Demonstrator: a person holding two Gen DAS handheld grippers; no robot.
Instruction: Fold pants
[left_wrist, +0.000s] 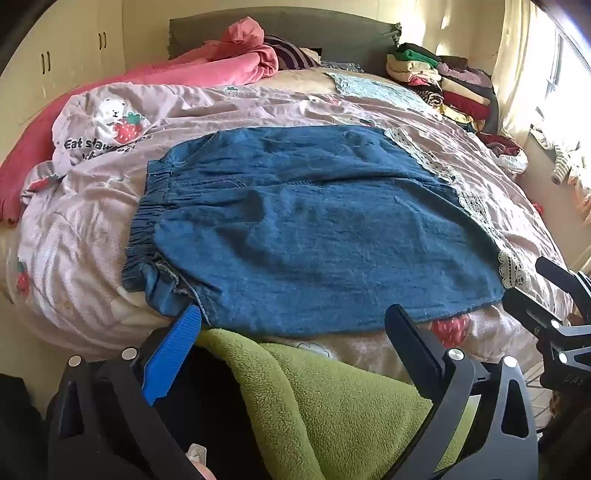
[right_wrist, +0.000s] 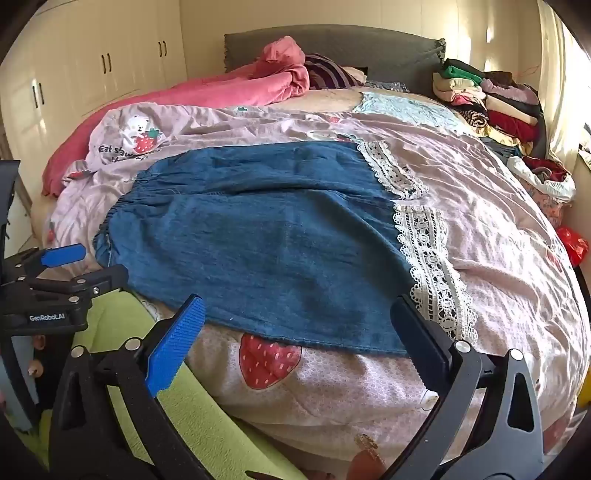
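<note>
Blue denim pants (left_wrist: 314, 229) with an elastic waistband at the left and white lace hems (left_wrist: 476, 210) at the right lie flat on the pink bedspread. They also show in the right wrist view (right_wrist: 266, 236), with the lace (right_wrist: 424, 251). My left gripper (left_wrist: 295, 321) is open and empty at the pants' near edge, by the waistband end. My right gripper (right_wrist: 295, 314) is open and empty at the near edge, by the lace end. The right gripper shows at the right of the left wrist view (left_wrist: 554, 295); the left gripper shows at the left of the right wrist view (right_wrist: 74, 266).
A pink strawberry-print bedspread (right_wrist: 498, 240) covers the bed. A green fleece (left_wrist: 332, 398) lies at the near edge. A pink blanket (left_wrist: 221, 62) is at the headboard. Stacks of folded clothes (left_wrist: 443, 81) sit at the far right. Cupboards (right_wrist: 103, 66) line the left wall.
</note>
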